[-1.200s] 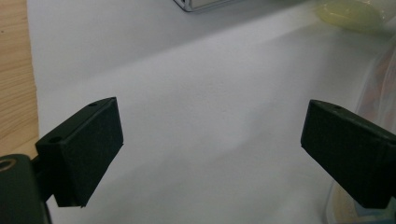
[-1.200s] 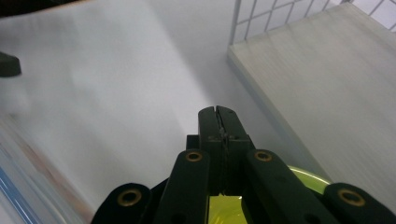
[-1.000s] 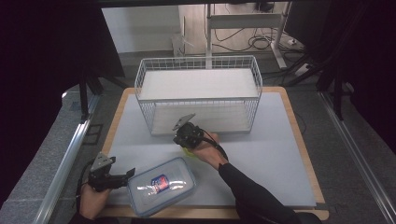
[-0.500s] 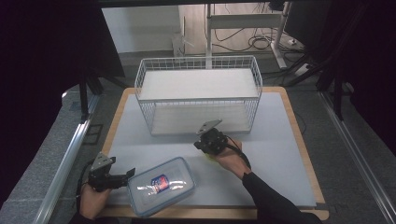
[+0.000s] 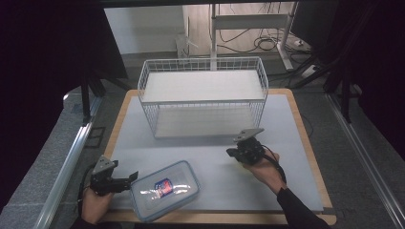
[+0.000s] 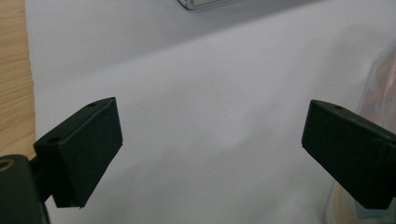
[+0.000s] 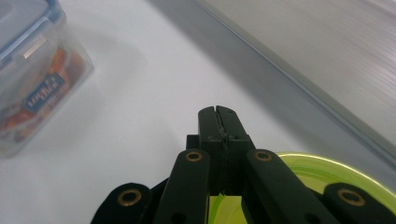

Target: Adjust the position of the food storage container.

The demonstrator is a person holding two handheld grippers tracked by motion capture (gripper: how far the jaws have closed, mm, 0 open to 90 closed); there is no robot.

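Note:
A clear lidded container [image 5: 165, 190] with a blue rim and a red-and-blue packet inside lies at the mat's near left; it also appears in the right gripper view [image 7: 28, 79]. My left gripper [image 5: 131, 179] is open just left of it, low over the mat, and the container's wall [image 6: 380, 93] shows beside one black jaw of the left gripper [image 6: 212, 135]. My right gripper [image 5: 230, 152] hovers right of centre, jaws pressed together on nothing, and is seen close up [image 7: 218, 112]. A yellow-green round thing [image 7: 327, 170] shows under its body; I cannot tell what it is.
A white wire basket [image 5: 203, 95] with a pale floor stands at the back middle of the grey mat [image 5: 191, 152]. The mat lies on a wooden board [image 5: 305, 129]. Metal rails run along both sides of the table.
My right gripper has moved right and toward the person, away from the basket's front. The left gripper and the container have stayed put.

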